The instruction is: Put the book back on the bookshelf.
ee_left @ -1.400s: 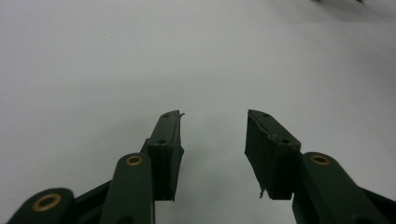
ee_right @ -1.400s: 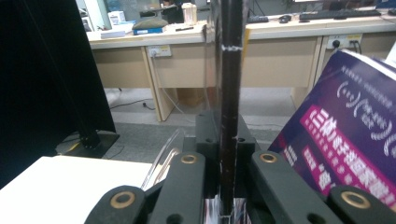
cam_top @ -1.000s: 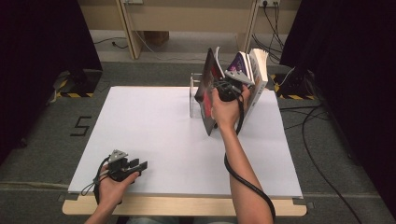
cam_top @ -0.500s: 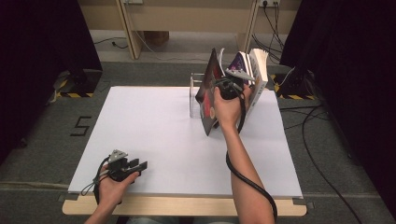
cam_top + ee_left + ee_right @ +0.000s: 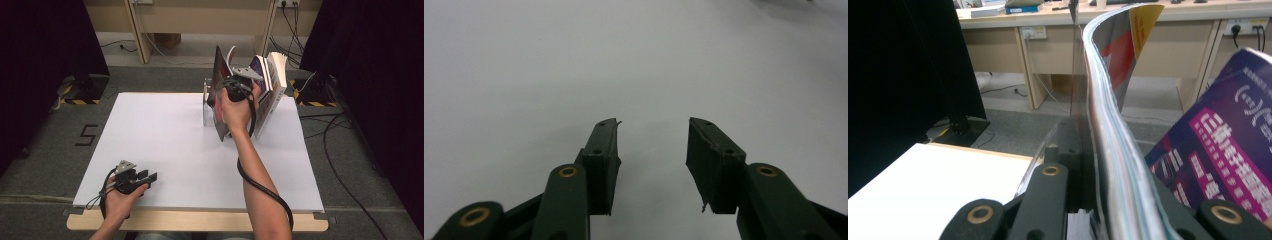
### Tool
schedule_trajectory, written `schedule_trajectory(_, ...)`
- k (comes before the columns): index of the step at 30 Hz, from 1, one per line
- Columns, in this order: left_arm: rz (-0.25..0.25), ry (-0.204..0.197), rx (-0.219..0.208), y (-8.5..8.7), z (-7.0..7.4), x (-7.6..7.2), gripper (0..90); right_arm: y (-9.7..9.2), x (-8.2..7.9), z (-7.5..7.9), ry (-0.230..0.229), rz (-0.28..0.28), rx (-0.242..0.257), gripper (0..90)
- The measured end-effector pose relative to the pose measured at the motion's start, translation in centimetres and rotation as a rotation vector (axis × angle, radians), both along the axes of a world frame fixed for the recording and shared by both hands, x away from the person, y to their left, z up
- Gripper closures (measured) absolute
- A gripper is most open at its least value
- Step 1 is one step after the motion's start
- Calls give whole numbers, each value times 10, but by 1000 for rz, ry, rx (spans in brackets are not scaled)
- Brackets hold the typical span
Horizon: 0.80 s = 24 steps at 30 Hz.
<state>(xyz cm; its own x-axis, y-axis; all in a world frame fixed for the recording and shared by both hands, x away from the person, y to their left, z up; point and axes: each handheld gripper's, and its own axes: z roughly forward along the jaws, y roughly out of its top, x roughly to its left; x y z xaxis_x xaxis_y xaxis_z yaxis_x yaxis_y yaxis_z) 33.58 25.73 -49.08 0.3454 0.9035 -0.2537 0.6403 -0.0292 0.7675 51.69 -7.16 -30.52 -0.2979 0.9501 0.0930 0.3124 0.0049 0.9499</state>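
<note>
My right gripper is at the far side of the table, shut on a thin glossy magazine that stands on edge and bends at its top. In the right gripper view the magazine runs up between the black jaws of the gripper. A purple book leans just right of it among several other books. My left gripper lies near the front left edge of the table, open. Between its pads is nothing but the white tabletop.
A clear plastic bookend stands left of the magazine. The white table top spreads between the two hands. A black cable trails along the right forearm. Beyond the table are wooden desks and dark curtains.
The magazine in my right gripper sits slightly higher and more upright than a second ago. The left hand has stayed where it was.
</note>
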Motion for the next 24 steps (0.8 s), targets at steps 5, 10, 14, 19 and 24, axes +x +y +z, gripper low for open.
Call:
schedule_trajectory(5,-1,-1,-1,0,0,0,553,3,8,6,-15,-10,-5,874)
schedule_trajectory(10,-2,0,-2,1,0,0,553,4,16,6,-22,-29,-8,873)
schedule_trajectory(14,0,-1,-5,1,0,0,553,6,21,3,-13,-39,-1,873)
schedule_trajectory(19,2,-3,-6,2,0,0,553,8,23,-6,-5,-52,-10,873)
schedule_trajectory(24,-2,-1,-3,1,0,0,553,9,22,-10,-7,-64,-20,871)
